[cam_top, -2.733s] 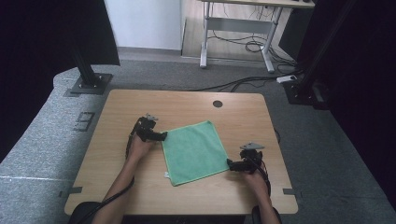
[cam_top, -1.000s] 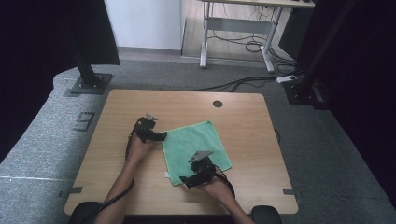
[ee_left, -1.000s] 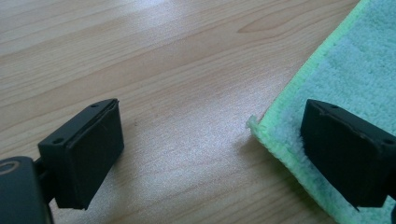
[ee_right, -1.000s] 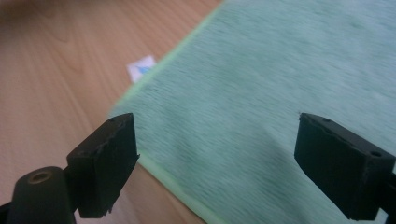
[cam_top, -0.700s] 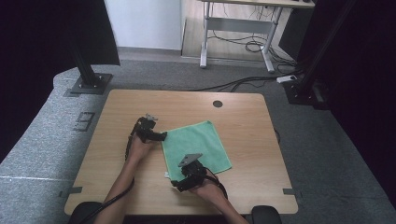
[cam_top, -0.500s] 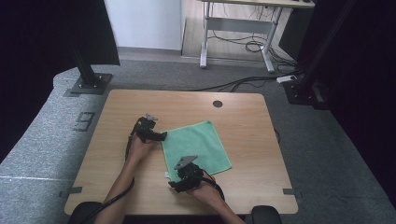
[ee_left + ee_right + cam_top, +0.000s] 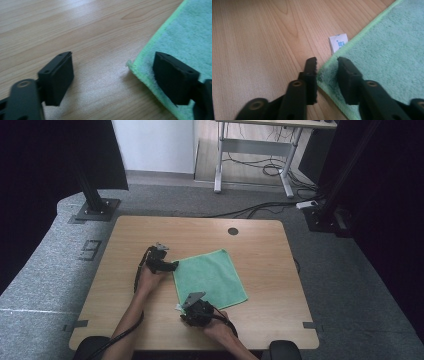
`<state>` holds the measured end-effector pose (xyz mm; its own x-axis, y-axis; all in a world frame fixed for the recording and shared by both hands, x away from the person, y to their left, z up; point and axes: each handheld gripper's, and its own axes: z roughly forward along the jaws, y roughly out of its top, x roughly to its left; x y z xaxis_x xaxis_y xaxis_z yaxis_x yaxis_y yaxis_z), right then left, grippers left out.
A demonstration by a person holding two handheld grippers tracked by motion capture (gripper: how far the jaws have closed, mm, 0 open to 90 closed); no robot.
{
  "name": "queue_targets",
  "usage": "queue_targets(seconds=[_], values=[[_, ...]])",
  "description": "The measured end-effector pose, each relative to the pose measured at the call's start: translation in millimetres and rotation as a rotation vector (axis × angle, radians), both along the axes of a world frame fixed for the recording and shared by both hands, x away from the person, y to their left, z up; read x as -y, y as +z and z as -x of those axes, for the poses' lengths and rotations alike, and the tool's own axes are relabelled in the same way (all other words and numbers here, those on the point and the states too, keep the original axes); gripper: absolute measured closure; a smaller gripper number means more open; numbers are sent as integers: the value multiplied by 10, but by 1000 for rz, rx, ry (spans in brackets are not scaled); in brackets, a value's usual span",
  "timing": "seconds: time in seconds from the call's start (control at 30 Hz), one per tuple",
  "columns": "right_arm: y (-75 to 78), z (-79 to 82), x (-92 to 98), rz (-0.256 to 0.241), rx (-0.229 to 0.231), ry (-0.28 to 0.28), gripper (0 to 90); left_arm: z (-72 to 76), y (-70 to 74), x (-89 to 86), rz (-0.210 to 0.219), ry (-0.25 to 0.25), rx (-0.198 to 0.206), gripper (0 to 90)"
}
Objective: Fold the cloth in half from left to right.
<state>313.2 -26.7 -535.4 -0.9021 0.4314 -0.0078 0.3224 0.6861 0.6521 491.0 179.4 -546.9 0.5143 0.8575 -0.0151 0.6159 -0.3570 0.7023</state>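
The wooden table [image 7: 125, 255] spreads out under my forearms, and the green cloth [image 7: 210, 278] lies flat near its middle, turned a little so its corners point off-square. My left gripper [image 7: 161, 261] rests at the cloth's far left corner; in the left gripper view its jaws stand wide apart, one on bare wood and one over the cloth's [image 7: 185, 40] edge, with the corner tip between them. My right gripper [image 7: 196, 309] sits at the near left corner. In the right gripper view its jaws are drawn narrow, straddling the hem of the cloth [image 7: 387, 47], one on the wood side and one on the towel side, with a gap between them. A small white label [image 7: 338, 43] pokes out from the hem just beyond those jaws.
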Motion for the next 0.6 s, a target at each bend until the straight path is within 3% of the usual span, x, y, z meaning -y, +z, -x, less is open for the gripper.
queue_targets(seconds=[0.13, 0.3, 0.33, 0.47, 0.57, 0.6], values=[[-5, -30, 26, -14, -13, -28, 832, 52, 9, 5, 9, -34, 16, 390], [-1, -42, 25, -11, -21, -35, 840, 109, 10, 34, 24, -73, 23, 671], [0, -42, 23, -9, -20, -34, 840, 122, 11, 44, 28, -79, 22, 671], [-4, -66, 41, -25, -39, -31, 839, 168, 10, 108, 32, -72, 23, 842], [-9, -73, 48, -36, -47, -32, 839, 175, 11, 116, 30, -68, 23, 852], [-7, -72, 42, -37, -50, -27, 838, 168, 11, 92, 54, -61, 7, 855]])
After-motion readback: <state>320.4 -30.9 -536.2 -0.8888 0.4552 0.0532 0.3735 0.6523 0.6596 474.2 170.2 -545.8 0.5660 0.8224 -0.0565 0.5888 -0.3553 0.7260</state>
